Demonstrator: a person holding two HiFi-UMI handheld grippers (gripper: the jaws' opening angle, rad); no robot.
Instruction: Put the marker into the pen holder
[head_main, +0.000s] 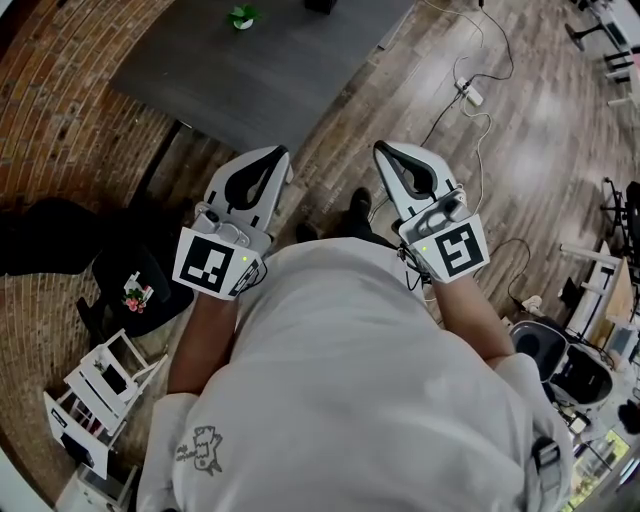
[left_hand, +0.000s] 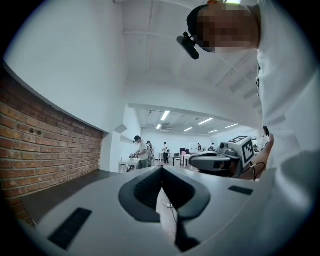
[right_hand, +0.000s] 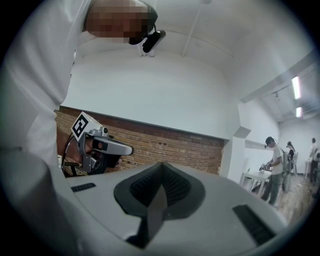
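Wooden floorboards (head_main: 520, 150) fill the head view, with a dark grey table (head_main: 260, 70) at 12 o'clock. A small green thing (head_main: 241, 15) sits on the table's far part, too small to name. The left gripper (head_main: 284, 152) is at 11 o'clock and the right gripper (head_main: 381, 147) at 1 o'clock, both held level in front of a white shirt (head_main: 350, 380). A white rack (head_main: 95, 395) stands at 8 o'clock and a power strip (head_main: 470, 93) lies at 1 o'clock. No view shows the marker, so I cannot tell where it lies relative to the fingers.

In the left gripper view, the fingers (left_hand: 146, 187) are pressed together with nothing between them. A brick wall (left_hand: 45, 150) runs at 9 o'clock.

In the right gripper view, the fingers meet the same way and hold nothing. The left gripper shows at 9 o'clock before brickwork (right_hand: 165, 145), and a person (right_hand: 275, 167) stands at 3 o'clock.
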